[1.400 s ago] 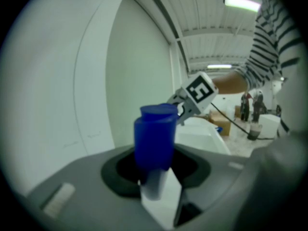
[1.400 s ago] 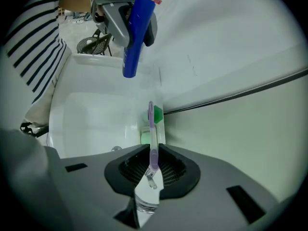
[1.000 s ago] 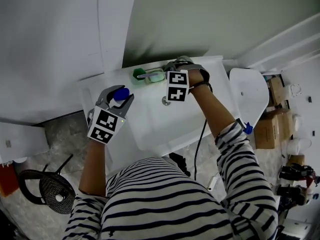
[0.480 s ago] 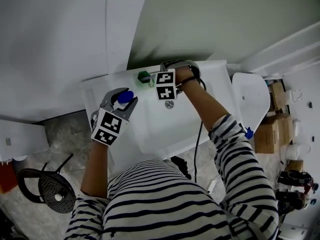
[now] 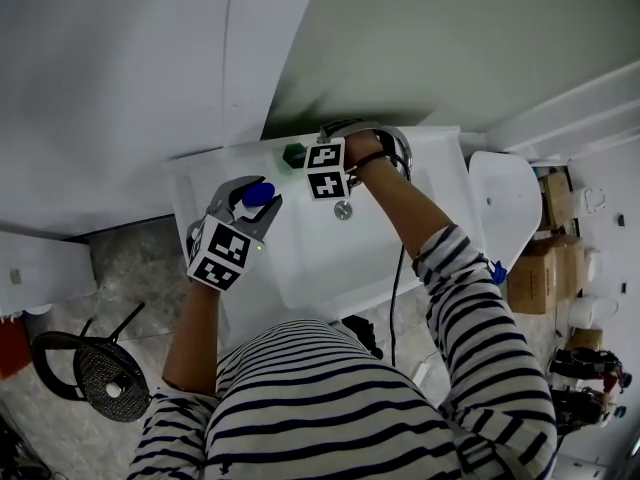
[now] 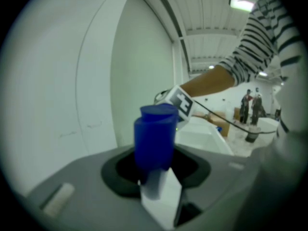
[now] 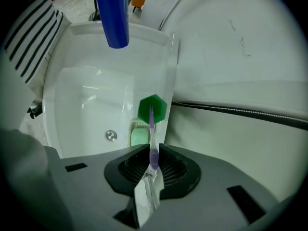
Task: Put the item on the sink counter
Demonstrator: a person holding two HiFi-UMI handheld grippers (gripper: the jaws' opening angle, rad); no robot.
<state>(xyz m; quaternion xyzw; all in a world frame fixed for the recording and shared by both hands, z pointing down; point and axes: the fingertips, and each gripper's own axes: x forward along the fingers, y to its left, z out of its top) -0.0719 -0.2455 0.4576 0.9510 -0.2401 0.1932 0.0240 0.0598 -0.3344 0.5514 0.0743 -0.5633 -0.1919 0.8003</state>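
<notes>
On the floor at far left, one black stool (image 5: 85, 368). Next, the left gripper (image 5: 250, 198), above the left side of the one white sink (image 5: 310, 258). Jaws fairly wide and clamped on one white tube (image 6: 161, 191). One blue cap (image 6: 155, 129) on it, sticking out past the fingertips. Tube held in the air, not set on the counter (image 5: 230, 158).

Toward the middle, on the counter's back ledge, one green six-sided cup (image 7: 152, 108). Just beside it, one pale green dish (image 7: 140, 136). In the basin, one round metal drain (image 5: 343, 209).

Then the right gripper (image 7: 152, 150), pointing steeply down at the cup. Jaws narrow, pinched on one slim toothbrush (image 7: 153, 155) with a clear and purple handle. Brush end reaching out over the cup; touching or just above it, impossible to tell. Toothbrush likewise held, not lying on the counter.

Far right, two cardboard boxes (image 5: 535, 263) on the floor.
</notes>
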